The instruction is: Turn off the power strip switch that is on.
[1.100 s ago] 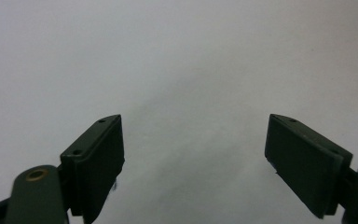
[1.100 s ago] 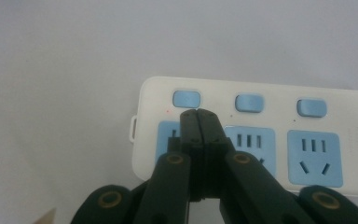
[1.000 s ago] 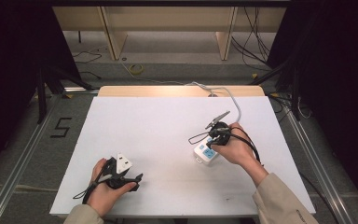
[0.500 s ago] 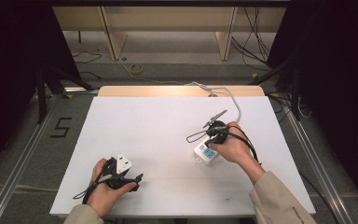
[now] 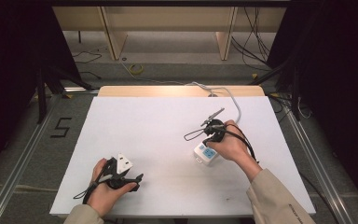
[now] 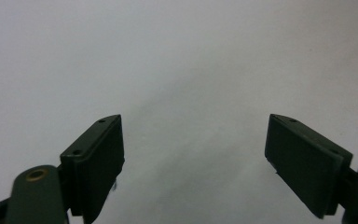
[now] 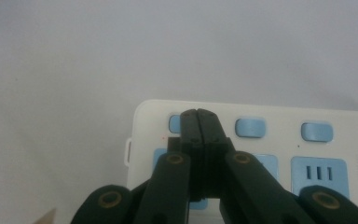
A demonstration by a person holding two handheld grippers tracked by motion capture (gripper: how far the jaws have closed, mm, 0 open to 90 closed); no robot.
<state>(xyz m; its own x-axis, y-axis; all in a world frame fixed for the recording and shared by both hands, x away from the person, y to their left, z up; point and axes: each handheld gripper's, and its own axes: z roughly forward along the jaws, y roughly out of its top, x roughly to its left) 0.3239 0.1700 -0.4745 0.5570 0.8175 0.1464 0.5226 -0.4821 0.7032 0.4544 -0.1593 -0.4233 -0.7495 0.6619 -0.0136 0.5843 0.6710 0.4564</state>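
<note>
Right gripper point(image 7: 199, 114) clenched over unlabelled white power strip point(image 7: 261, 140); left gripper point(image 6: 193, 154) released.

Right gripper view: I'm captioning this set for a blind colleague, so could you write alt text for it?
Closed black tongs hang over the left end of a white power strip, their tips at the leftmost of three light blue switches. Light blue sockets sit below the switches, and the strip lies on a plain white table.
</note>
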